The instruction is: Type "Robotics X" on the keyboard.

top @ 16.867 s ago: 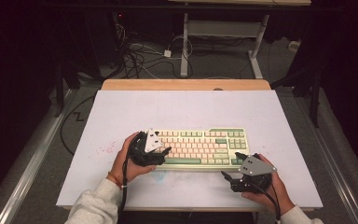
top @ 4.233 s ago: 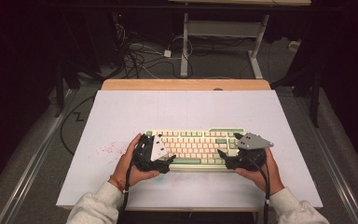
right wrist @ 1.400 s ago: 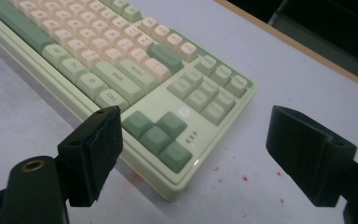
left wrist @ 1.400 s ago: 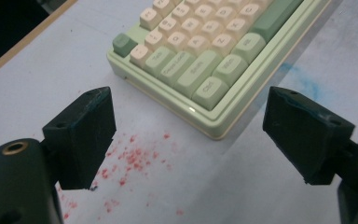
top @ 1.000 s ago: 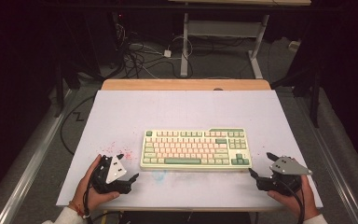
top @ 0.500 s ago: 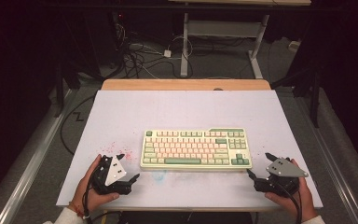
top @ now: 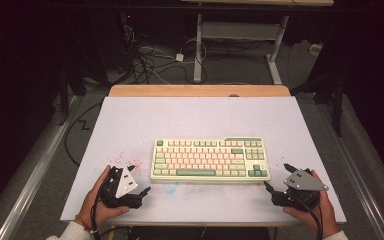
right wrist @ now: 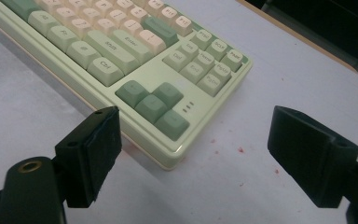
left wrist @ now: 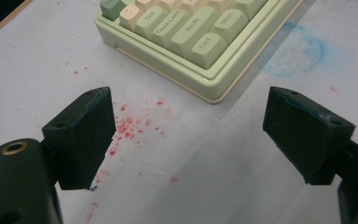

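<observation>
In the left gripper view the keyboard (left wrist: 186, 42) runs off the top edge, so just its near corner with a few keys is seen. In the right gripper view it is cut by the top and left edges. In the high view its key lettering is too small to read, and the person's forearms leave the bottom edge.

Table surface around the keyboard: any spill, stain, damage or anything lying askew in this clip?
Only stains. Red specks dot the white table off the keyboard's Ctrl corner, and a faint blue smudge sits by its front edge. A few red specks lie near the arrow-key corner. The keyboard lies square and looks undamaged.
</observation>
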Motion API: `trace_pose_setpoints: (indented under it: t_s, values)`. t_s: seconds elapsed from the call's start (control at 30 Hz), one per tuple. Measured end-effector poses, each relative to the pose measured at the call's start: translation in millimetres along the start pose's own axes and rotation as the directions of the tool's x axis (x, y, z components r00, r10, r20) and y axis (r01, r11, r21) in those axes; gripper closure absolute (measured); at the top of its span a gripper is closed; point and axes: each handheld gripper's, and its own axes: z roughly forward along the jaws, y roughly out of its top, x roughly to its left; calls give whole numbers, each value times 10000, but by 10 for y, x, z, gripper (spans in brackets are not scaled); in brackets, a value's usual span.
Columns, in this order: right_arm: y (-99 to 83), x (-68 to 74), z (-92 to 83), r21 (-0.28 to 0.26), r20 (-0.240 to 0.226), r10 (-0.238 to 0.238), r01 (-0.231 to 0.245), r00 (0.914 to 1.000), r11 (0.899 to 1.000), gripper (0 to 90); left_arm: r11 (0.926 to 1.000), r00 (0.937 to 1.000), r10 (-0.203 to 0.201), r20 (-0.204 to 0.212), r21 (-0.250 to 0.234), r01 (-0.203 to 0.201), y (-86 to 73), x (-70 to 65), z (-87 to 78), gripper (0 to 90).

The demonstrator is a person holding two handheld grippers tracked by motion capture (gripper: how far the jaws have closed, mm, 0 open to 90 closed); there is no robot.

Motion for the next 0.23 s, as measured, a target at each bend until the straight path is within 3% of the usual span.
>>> trace_pose_setpoints:
  t_s: [0.23]
  values:
    - [-13, -2, 8, 108, 14, 16, -16, 10000, 9999, 182, 9999, 10000, 40, 5, 97, -40, 18, -2, 30, 155]
